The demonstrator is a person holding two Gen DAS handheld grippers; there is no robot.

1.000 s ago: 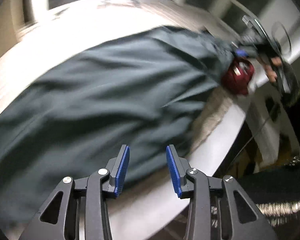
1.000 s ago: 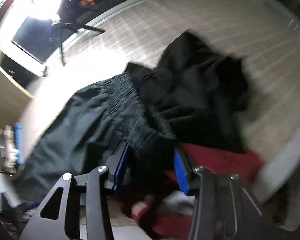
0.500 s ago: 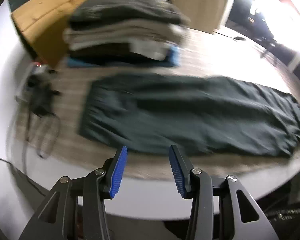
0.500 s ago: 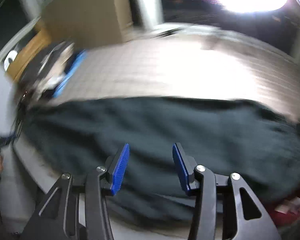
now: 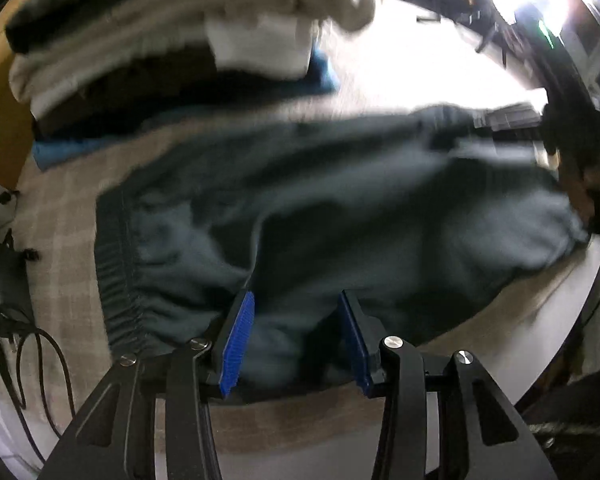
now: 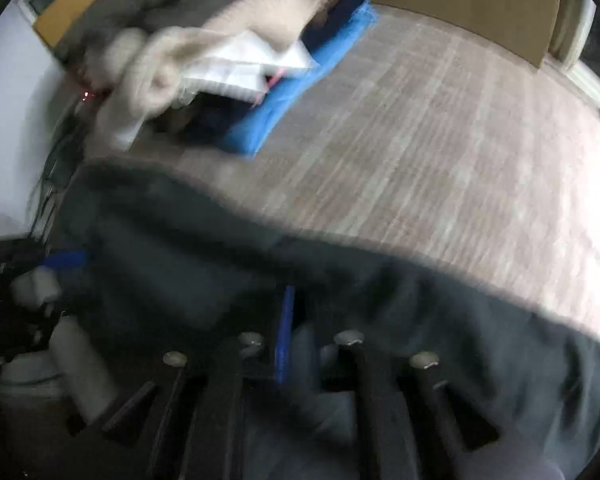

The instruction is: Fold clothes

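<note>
You're working 1 dark grey-green garment (image 5: 340,208), prob trousers w/ an elastic waistband (image 5: 116,272) at 9 o'clock in the left wrist view. It's lying across the bench (image 6: 440,128), partly doubled over: one layer is sitting on top of another and a fold edge is running up from the left gripper (image 5: 296,340).

Left gripper: fingers are standing apart w/ cloth bunching between them, near edge of garment at 6 o'clock. Not clamping; looks like you're either lining up to pinch that edge or just letting go. Can't tell which.

Right gripper (image 6: 300,340): too blurred. One blue pad (image 6: 284,332) is showing and cloth is lying over/around the fingers, but whether they're apart or clamped on fabric I can't tell. It's sitting low at 6 o'clock in its own view, on the same garment.

Why held so: both grippers on the near hem means you're controlling one long edge w/ 2 points, so the cloth is carrying over flat, not twisting.

Count: 2 grippers, 1 garment in work, 1 stack of folded clothes (image 5: 172,40) at 11–12 o'clock. Blur is hiding the exact layer count; at least 4 colours (dark, beige, white, blue). Cables (image 5: 16,344) at 8 o'clock, off the bench.
</note>
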